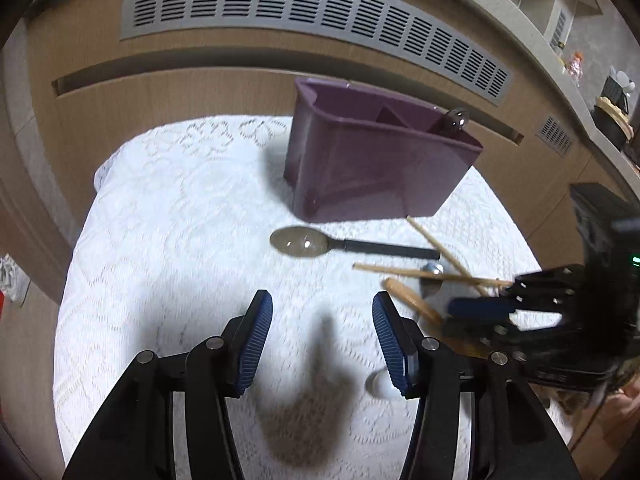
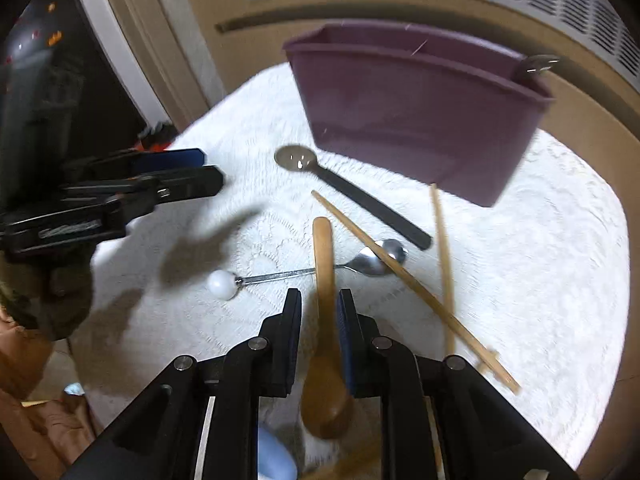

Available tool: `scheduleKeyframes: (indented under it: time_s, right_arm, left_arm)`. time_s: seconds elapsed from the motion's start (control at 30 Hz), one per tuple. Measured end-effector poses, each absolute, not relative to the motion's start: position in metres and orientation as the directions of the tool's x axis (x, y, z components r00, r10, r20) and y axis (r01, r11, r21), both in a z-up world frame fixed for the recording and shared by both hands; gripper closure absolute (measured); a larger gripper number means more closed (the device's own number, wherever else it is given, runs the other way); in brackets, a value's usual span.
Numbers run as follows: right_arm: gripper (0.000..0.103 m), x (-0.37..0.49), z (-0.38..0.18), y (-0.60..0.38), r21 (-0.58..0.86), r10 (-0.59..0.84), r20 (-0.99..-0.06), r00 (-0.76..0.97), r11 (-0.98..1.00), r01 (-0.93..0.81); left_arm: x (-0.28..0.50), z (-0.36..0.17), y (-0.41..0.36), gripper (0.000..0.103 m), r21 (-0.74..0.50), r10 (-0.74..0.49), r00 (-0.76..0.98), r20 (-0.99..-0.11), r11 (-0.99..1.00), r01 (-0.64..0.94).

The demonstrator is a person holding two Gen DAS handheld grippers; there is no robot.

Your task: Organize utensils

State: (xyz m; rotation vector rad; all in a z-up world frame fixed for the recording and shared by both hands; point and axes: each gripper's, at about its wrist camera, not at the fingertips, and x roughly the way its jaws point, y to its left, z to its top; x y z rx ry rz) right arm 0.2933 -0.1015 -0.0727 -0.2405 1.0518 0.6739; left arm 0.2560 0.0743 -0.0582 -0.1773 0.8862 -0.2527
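Observation:
A purple utensil holder (image 1: pixel 380 160) (image 2: pixel 416 120) stands at the back of the white lace cloth, with a metal spoon (image 1: pixel 458 120) poking out of its right end. In front of it lie a black-handled spoon (image 1: pixel 304 242) (image 2: pixel 298 158), two chopsticks (image 1: pixel 432 274) (image 2: pixel 404 272), a wooden spoon (image 2: pixel 324 264) and a thin metal spoon with a white ball end (image 2: pixel 220 284). My left gripper (image 1: pixel 322 308) (image 2: pixel 210 168) is open above bare cloth, holding nothing. My right gripper (image 2: pixel 320 304) (image 1: pixel 452 312) stands narrowly open astride the wooden spoon's handle, with a gap on its left side.
A wooden cabinet front with a long grey vent grille (image 1: pixel 320 12) rises right behind the table. The cloth-covered table (image 1: pixel 160 240) drops off at left and right. A pale blue object (image 2: pixel 276 456) shows under the right gripper. A person's sleeve (image 2: pixel 40 400) is at lower left.

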Motion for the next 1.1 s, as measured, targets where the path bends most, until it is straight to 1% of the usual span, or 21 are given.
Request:
scheduleKeyframes:
  time_s: [0.07, 0.2, 0.23, 0.27, 0.47, 0.53, 0.63, 0.77, 0.83, 0.97, 1.03, 1.1]
  right_arm:
    - [0.085, 0.301, -0.079, -0.092, 0.093, 0.368, -0.869, 0.330, 0.777, -0.622]
    - [0.085, 0.308, -0.086, -0.085, 0.067, 0.347, -0.876, 0.336, 0.775, -0.628]
    - [0.086, 0.307, -0.085, -0.084, 0.061, 0.342, -0.878, 0.334, 0.774, -0.631]
    - [0.092, 0.304, -0.083, -0.084, 0.067, 0.350, -0.876, 0.332, 0.770, -0.635]
    - [0.092, 0.299, -0.055, -0.120, 0.159, 0.431, -0.818, 0.381, 0.805, -0.571]
    - [0.092, 0.297, -0.045, -0.134, 0.173, 0.441, -0.799, 0.409, 0.820, -0.546]
    - [0.092, 0.295, -0.035, -0.152, 0.202, 0.454, -0.777, 0.437, 0.836, -0.510]
    - [0.092, 0.295, -0.031, -0.169, 0.215, 0.449, -0.765, 0.462, 0.854, -0.474]
    - [0.092, 0.297, -0.032, -0.176, 0.225, 0.448, -0.763, 0.466, 0.860, -0.458]
    - [0.092, 0.299, -0.033, -0.185, 0.239, 0.452, -0.757, 0.473, 0.864, -0.443]
    - [0.092, 0.299, -0.031, -0.191, 0.248, 0.457, -0.753, 0.473, 0.864, -0.439]
    - [0.092, 0.301, -0.031, -0.192, 0.258, 0.463, -0.749, 0.475, 0.863, -0.435]
  left_arm:
    - [0.255, -0.060, 0.079, 0.046, -0.262, -0.288, 0.601, -0.745, 0.956, 0.132]
    - [0.253, -0.066, 0.085, 0.041, -0.262, -0.275, 0.591, -0.758, 0.959, 0.111]
    - [0.254, -0.067, 0.084, 0.038, -0.262, -0.276, 0.588, -0.760, 0.959, 0.111]
    - [0.255, -0.066, 0.084, 0.036, -0.262, -0.278, 0.587, -0.760, 0.958, 0.115]
    - [0.288, -0.065, 0.071, 0.035, -0.254, -0.333, 0.559, -0.759, 0.943, 0.216]
    - [0.314, -0.066, 0.073, 0.035, -0.287, -0.353, 0.546, -0.760, 0.936, 0.205]
    - [0.347, -0.074, 0.076, 0.035, -0.316, -0.351, 0.528, -0.773, 0.935, 0.160]
    - [0.367, -0.087, 0.074, 0.035, -0.344, -0.376, 0.487, -0.789, 0.926, 0.157]
    - [0.362, -0.087, 0.068, 0.035, -0.342, -0.396, 0.466, -0.791, 0.918, 0.199]
    - [0.329, -0.079, 0.043, 0.035, -0.350, -0.487, 0.343, -0.804, 0.852, 0.389]
    - [0.311, -0.073, 0.032, 0.035, -0.304, -0.482, 0.332, -0.811, 0.832, 0.464]
    - [0.296, -0.063, 0.022, 0.035, -0.217, -0.445, 0.362, -0.819, 0.825, 0.523]
